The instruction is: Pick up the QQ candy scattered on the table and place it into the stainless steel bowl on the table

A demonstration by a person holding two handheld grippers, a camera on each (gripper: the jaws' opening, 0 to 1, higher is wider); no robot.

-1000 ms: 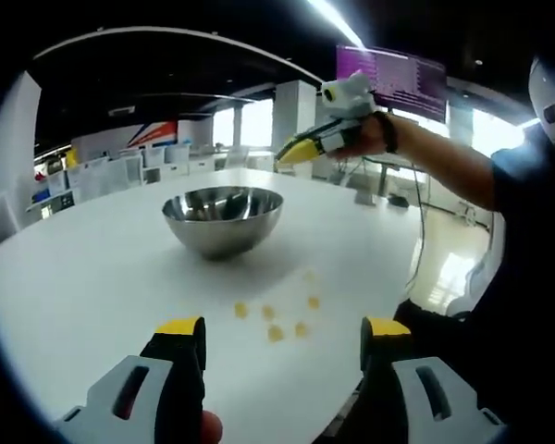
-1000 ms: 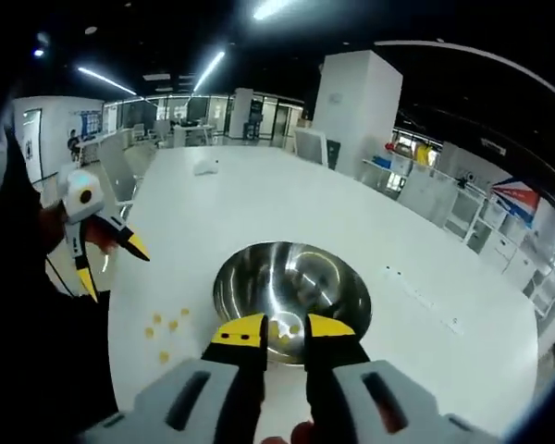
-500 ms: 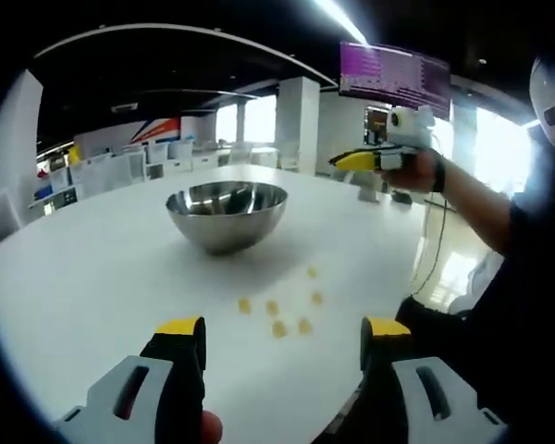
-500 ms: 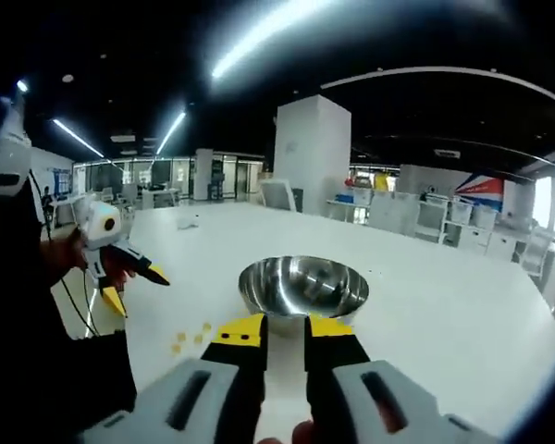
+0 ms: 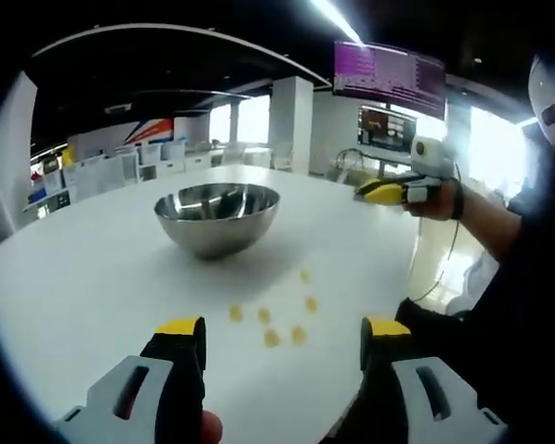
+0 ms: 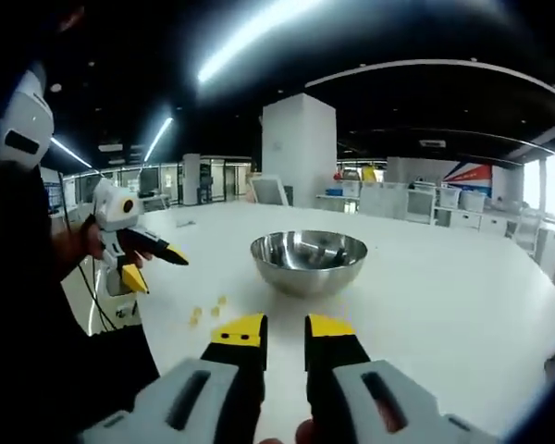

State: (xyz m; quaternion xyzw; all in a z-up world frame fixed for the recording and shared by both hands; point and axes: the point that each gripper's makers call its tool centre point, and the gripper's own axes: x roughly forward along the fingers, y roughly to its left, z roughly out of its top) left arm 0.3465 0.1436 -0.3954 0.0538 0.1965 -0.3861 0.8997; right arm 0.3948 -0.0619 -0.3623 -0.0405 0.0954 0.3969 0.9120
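Five or so candies (image 5: pixel 265 314) lie loose on the white bench (image 5: pixel 92 277), in a small cluster between the bowl (image 5: pixel 217 217) and the near edge, with the bowl standing well behind them toward the middle. From the right gripper view the same cluster (image 6: pixel 206 311) sits just left of the bowl (image 6: pixel 308 262). Whether any candy is in the bowl I cannot tell. The left tool (image 5: pixel 282 335) hangs above the near edge with its jaws spread wide and nothing between them, aimed roughly at the cluster. The right tool (image 6: pixel 285 327) has its jaws drawn close, a narrow gap between the yellow tips, and I see nothing held in it; it hovers off to the side, clear of the bowl. By my reading the step in hand is the approach for a pick. Next, the left tool needs to drop low over one candy, straddle it with both tips and close gently, since the pieces are small and lie close together.
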